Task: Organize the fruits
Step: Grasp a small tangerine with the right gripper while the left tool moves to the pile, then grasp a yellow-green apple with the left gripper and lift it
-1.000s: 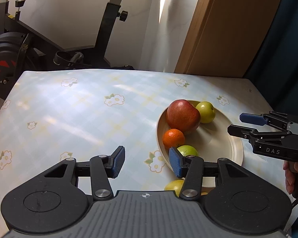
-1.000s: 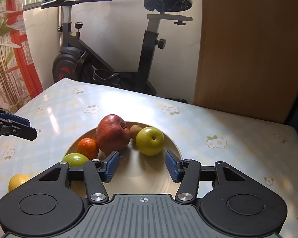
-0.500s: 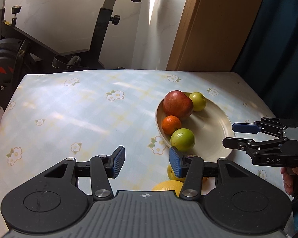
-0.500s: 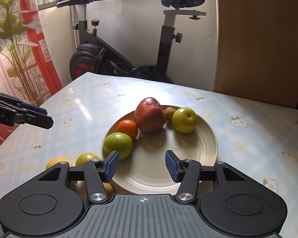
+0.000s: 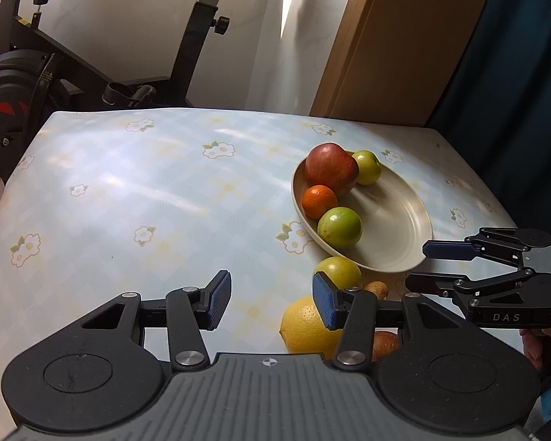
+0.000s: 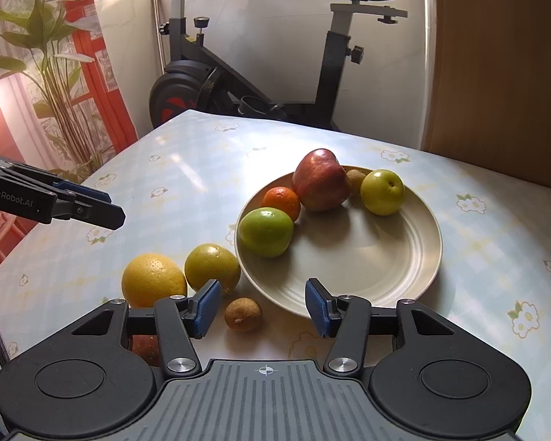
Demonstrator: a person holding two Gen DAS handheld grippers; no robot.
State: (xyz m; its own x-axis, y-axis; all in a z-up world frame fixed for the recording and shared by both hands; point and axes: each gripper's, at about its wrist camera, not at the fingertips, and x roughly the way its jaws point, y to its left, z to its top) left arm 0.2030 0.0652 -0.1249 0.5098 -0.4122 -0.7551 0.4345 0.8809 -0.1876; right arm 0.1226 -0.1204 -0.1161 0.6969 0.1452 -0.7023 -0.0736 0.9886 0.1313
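Note:
A beige plate [image 6: 404, 275] holds a red apple [image 6: 319, 180], a mandarin [image 6: 281, 202], a green apple [image 6: 266, 231], a yellow-green apple [image 6: 382, 191] and a kiwi [image 6: 356, 180]. On the cloth by its near rim lie a yellow orange [image 6: 153, 279], a greenish citrus [image 6: 212, 270], a small brown fruit [image 6: 243, 314] and a half-hidden red apple [image 6: 145, 347]. My right gripper [image 6: 262, 307] is open above the brown fruit, holding nothing. My left gripper [image 5: 270, 296] is open and empty, left of the yellow orange [image 5: 303, 325].
The table wears a pale blue flowered cloth [image 5: 128, 202]. An exercise bike [image 6: 238, 84] stands behind it, a potted plant [image 6: 55, 73] to the left, a wooden panel [image 6: 496, 55] at the back right. A hand [image 5: 532, 345] holds the right gripper [image 5: 420, 265].
Both grippers have drawn back from the plate toward the near edge. The loose fruits beside the plate have come into view. The jaws kept the same gap.

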